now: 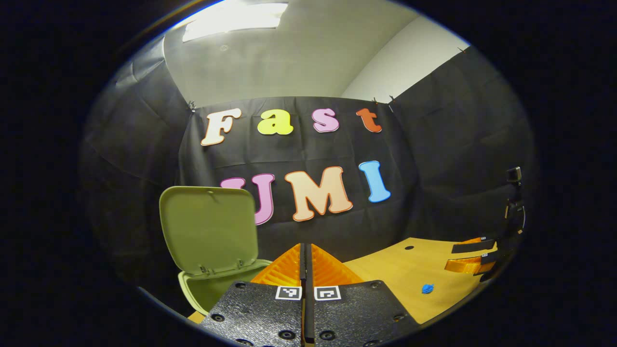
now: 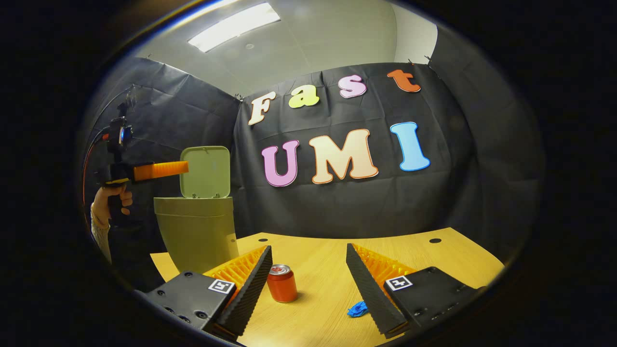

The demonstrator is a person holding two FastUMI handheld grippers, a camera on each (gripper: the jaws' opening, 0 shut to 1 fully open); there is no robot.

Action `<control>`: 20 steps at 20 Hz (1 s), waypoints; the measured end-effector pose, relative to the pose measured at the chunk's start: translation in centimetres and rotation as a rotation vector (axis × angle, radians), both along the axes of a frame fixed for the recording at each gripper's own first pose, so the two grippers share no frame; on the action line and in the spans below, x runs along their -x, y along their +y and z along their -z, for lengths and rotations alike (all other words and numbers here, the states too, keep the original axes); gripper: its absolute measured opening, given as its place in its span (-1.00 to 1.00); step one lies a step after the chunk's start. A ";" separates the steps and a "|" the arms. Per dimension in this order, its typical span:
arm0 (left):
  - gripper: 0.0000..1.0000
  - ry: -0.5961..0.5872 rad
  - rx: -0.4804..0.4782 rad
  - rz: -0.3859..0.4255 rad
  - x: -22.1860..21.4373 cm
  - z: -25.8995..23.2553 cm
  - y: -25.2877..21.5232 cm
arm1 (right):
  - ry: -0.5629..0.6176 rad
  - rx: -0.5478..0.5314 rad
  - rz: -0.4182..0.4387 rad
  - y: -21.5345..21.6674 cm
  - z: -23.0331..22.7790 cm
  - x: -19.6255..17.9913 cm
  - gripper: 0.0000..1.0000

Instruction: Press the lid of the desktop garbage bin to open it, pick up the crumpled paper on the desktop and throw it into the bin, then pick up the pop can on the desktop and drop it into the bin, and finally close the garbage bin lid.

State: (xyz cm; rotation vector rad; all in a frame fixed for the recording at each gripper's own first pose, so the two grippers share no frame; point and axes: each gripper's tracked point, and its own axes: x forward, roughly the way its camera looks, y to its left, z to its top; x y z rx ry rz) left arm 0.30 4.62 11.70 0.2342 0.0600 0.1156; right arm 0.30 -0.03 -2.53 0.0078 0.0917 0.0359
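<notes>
We note on the left tongs (image 1: 305, 270) two black textured plates with round screw heads, each bearing a small square black-and-white marker. The right tongs (image 2: 308, 277) carry matching plates, markers and ribbed inner faces. The hand (image 2: 112, 200) shows a pale knitted sleeve (image 2: 99, 236); a thin cable (image 2: 89, 159) loops above it.

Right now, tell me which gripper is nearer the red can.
Right. The right gripper hangs open just above the table with the can standing between its jaws. The left gripper is raised beside the open bin.
</notes>
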 end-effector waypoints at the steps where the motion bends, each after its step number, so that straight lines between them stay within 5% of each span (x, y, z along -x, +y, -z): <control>1: -1.00 0.008 0.020 0.027 -0.3 0.8 -0.9 | -0.001 0.002 -0.002 0.2 -0.1 0.1 0.94; 8: -1.00 0.054 0.171 0.143 -1.4 6.1 -4.9 | -0.006 0.015 -0.004 0.5 0.0 0.0 0.94; 20: -1.00 0.128 0.268 0.184 -0.4 14.2 -5.5 | 0.012 0.053 -0.002 1.2 1.0 -0.8 0.94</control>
